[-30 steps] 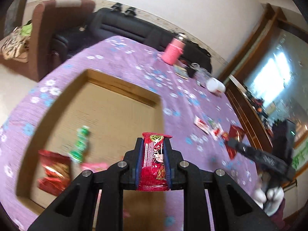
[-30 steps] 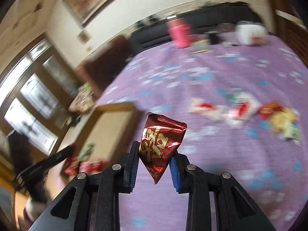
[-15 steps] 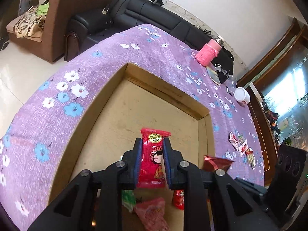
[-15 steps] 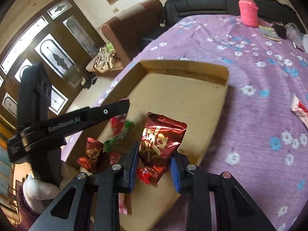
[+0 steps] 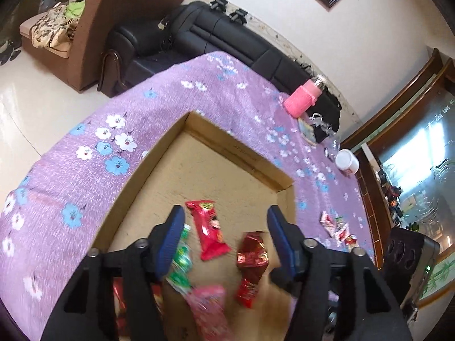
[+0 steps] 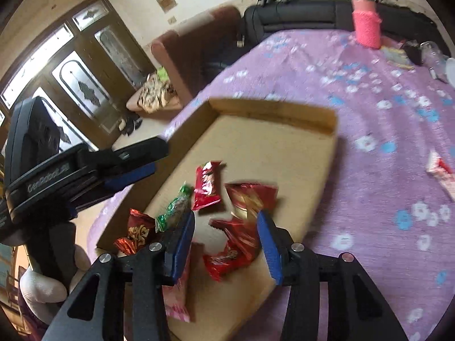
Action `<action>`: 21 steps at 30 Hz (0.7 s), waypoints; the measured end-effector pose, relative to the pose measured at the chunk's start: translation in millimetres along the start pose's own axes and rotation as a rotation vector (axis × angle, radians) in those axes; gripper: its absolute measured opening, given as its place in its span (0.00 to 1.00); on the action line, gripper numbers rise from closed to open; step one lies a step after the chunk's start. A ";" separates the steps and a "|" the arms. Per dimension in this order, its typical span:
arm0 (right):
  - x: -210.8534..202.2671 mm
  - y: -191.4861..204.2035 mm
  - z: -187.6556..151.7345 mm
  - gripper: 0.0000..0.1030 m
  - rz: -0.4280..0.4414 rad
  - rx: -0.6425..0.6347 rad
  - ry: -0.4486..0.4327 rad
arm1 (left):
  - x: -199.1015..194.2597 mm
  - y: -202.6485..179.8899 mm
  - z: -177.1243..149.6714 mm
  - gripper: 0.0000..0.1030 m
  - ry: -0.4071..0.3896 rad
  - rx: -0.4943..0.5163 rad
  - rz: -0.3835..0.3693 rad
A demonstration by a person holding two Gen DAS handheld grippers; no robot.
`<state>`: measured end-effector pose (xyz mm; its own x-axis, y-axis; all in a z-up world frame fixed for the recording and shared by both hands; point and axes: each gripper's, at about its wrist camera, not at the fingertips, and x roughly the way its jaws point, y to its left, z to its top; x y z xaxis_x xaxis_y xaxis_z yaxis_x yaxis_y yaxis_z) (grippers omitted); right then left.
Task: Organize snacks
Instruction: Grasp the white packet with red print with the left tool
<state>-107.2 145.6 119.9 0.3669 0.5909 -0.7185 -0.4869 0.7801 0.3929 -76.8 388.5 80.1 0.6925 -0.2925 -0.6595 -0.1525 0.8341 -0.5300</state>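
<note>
- The cardboard tray [image 5: 136,182] lies on the bench [image 5: 85,170], which is covered in a purple cloth with white and blue flowers; the tray sits toward the bench's near left corner, its low walls open at the top.
- A long red snack packet [image 5: 209,231] with a cartoon face and a green-and-yellow badge at its top end lies flat on the tray floor, about midway between the tray's side walls.
- Just beside it is a crumpled dark red foil packet [image 5: 253,258] with gold lettering, looking blurred in the right wrist view.
- A green twisted-wrapper candy [image 6: 175,207], a pink packet [image 5: 210,309] and another red foil packet [image 6: 136,231] crowd the tray's near end.
- The left hand-held gripper [image 5: 224,236] hovers over the tray with its blue-padded jaws opening; nothing is pinched, the red packet lying below the gap.
- The right hand-held gripper [image 6: 226,236] is also over the tray's near end, jaws opening, with the foil packet loose beneath them and no pad pressing it.
- More small snack packets [image 5: 337,227] lie on the cloth past the tray's right wall.
- At the bench's far edge stand a pink-sleeved bottle [image 5: 303,99] and a white lidded jar [image 5: 347,160], well apart from the tray.
- A black sofa [image 5: 216,37] and a brown armchair [image 5: 113,8] sit beyond the bench.
</note>
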 end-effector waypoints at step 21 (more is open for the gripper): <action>-32.9 -217.6 35.8 0.20 -0.317 0.200 -0.015 | -13.6 -104.2 -81.2 0.77 0.067 0.088 -0.195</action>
<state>15.1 -36.3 78.7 0.4867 0.3150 -0.8148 -0.1834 0.9488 0.2572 -127.6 267.5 101.1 0.6544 -0.4800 -0.5844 0.0438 0.7955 -0.6044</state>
